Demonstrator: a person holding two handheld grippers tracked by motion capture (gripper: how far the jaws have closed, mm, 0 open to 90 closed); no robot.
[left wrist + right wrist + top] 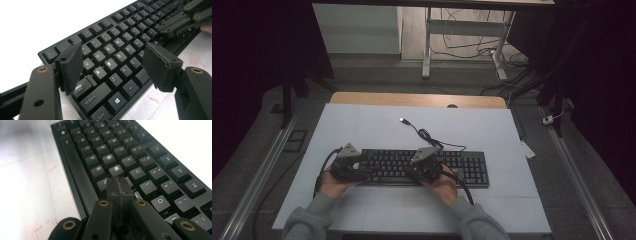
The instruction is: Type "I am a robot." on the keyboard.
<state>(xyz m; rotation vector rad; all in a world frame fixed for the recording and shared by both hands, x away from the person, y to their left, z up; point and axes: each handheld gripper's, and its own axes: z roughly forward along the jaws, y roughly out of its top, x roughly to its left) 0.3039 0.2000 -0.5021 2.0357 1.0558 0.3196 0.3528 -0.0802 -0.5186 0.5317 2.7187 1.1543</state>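
A black keyboard (462,167) lies across the middle of the white table top. Its cable (427,135) runs back to a loose USB plug (403,120). My left gripper (352,167) hovers over the keyboard's left end. In the left gripper view it is open (113,53), with the A, S and Z keys of the keyboard (110,63) between its pads. My right gripper (424,167) is over the middle of the keyboard. In the right gripper view it is shut (119,182) with nothing in it, its tip down at the keys near H and N on the keyboard (117,157).
The white table top (362,130) has a wooden strip (412,99) along its far edge. Beyond it are a desk frame (427,45) and tangled floor cables (472,47). Metal rails (257,175) run along both sides of the table.
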